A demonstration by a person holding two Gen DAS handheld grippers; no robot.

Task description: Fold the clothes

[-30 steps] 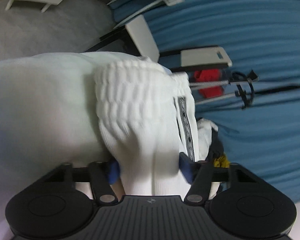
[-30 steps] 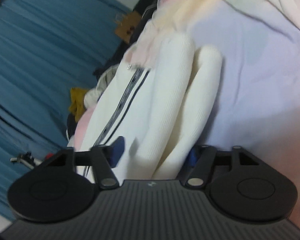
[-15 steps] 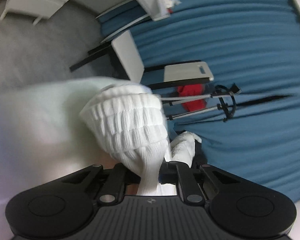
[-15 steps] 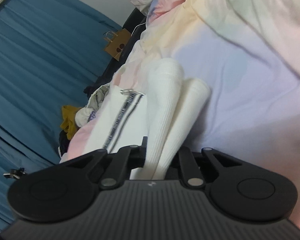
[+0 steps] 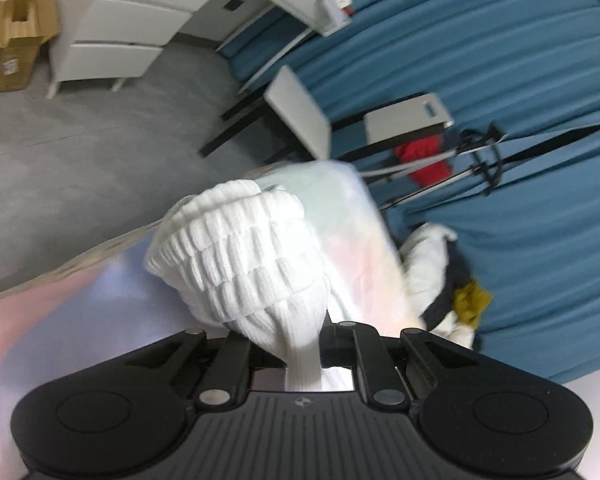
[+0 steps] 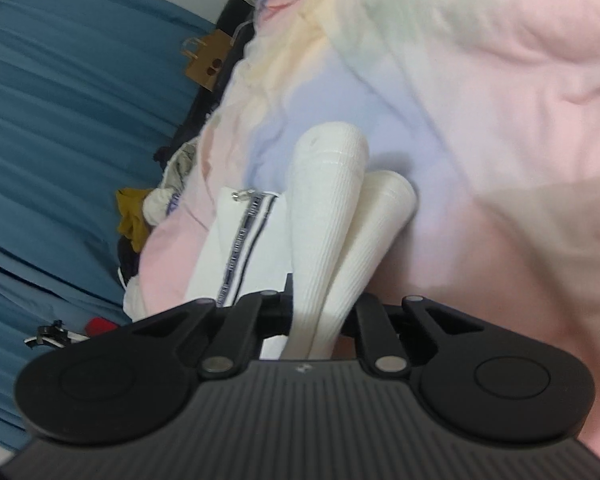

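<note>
Pastel bedsheet [image 6: 480, 128] beneath, left tongs [image 5: 302, 344] pinching white ribbed garment [image 5: 244, 256], right tongs [image 6: 320, 320] clamping its two ribbed sleeves [image 6: 328, 208]

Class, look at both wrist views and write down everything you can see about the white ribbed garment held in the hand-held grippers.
The white ribbed garment looks like a soft, stretchy knit. In the left wrist view its gathered, ridged end bulges above the left hand-held gripper, which is shut on a narrow pinched strip. In the right wrist view two rounded tube-like parts rise from the shut right hand-held gripper, over pastel bedding and beside a folded white piece with a dark striped trim.
</note>
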